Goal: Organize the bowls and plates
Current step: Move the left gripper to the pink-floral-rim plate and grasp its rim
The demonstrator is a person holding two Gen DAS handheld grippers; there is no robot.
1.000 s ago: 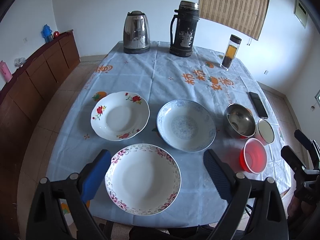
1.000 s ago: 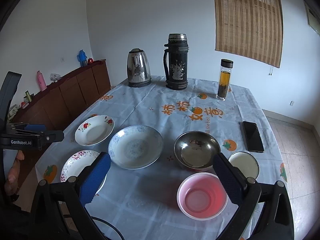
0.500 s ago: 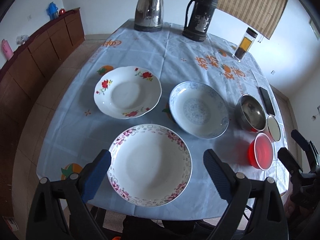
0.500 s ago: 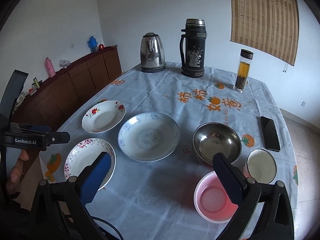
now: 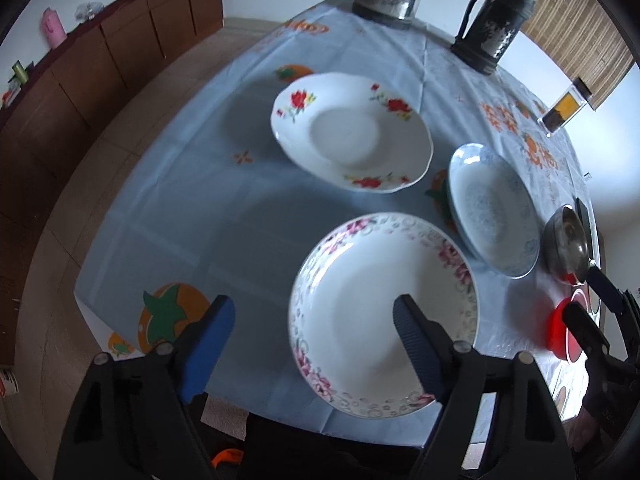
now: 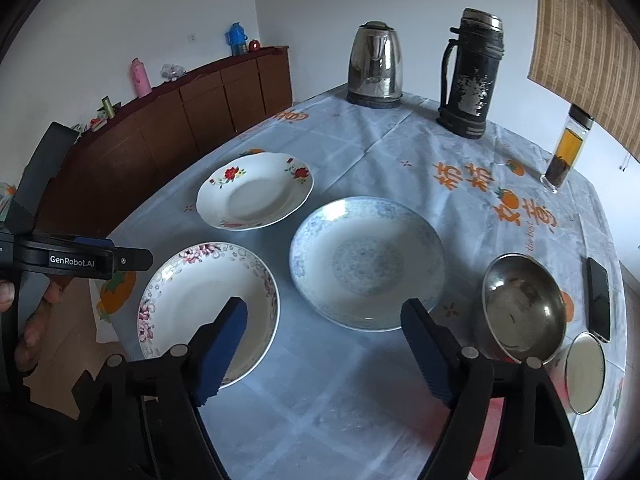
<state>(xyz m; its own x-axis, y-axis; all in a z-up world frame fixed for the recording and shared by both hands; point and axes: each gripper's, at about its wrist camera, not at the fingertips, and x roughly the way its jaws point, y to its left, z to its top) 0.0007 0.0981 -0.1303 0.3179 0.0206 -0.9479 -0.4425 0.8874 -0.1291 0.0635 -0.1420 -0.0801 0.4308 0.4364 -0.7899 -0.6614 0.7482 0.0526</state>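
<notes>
Nearest, the left gripper [image 5: 314, 332] was seen jaws closing but still wide, nothing gripped; one pad was over the white shallow plate with pink floral rim [image 5: 384, 314], the other off its left edge above the pale blue tablecloth [image 5: 192, 200]. The right gripper [image 6: 324, 340] was likewise closing and empty, with bare cloth between its pads and the pink-rimmed plate partly behind its left pad. The red plastic bowl [image 5: 558, 334] sat at the near right edge, mostly hidden. Beyond, the blue-patterned porcelain plate [image 6: 366, 262] and the stainless steel bowl [image 6: 522, 308] were set mid-table, well apart from the white plate with red flowers [image 6: 256, 192] further back.

Plates were judged stiff, glazed, slippery and breakable; the rim was judged the only hold, pinched across its thin edge. The steel bowl was judged light and tough.
</notes>
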